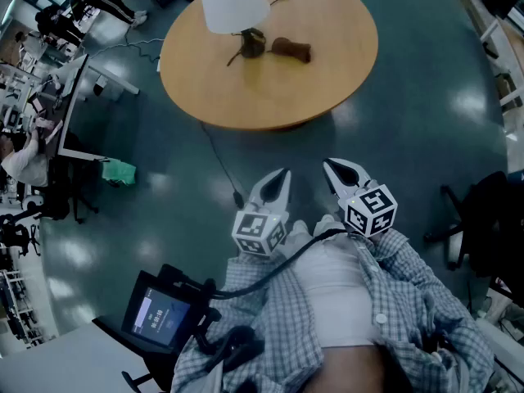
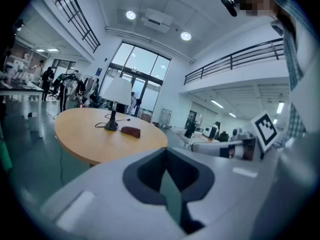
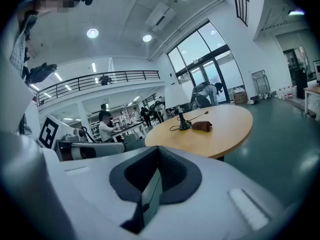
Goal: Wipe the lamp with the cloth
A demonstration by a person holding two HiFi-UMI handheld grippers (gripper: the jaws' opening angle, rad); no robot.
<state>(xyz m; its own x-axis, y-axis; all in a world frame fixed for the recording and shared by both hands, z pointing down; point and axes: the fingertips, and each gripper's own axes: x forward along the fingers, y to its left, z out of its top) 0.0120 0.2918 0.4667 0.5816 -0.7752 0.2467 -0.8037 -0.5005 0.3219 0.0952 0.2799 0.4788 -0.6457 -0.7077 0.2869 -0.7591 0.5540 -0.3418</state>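
Observation:
A lamp (image 1: 233, 6) with a white shade and dark base stands on the round wooden table (image 1: 327, 64), far ahead of me. A brown cloth (image 1: 291, 49) lies bunched just right of its base. The lamp (image 2: 116, 91) and cloth (image 2: 130, 131) show small in the left gripper view; the right gripper view has the lamp (image 3: 178, 103) and cloth (image 3: 202, 126) too. My left gripper (image 1: 279, 178) and right gripper (image 1: 334, 170) are held close to my body, well short of the table. Both are shut with nothing between the jaws.
A black cable (image 1: 219, 160) runs from the table down across the green floor. A monitor on a stand (image 1: 160, 313) sits at my lower left. Desks and people (image 1: 33, 129) fill the left side; a dark chair (image 1: 483, 219) stands at right.

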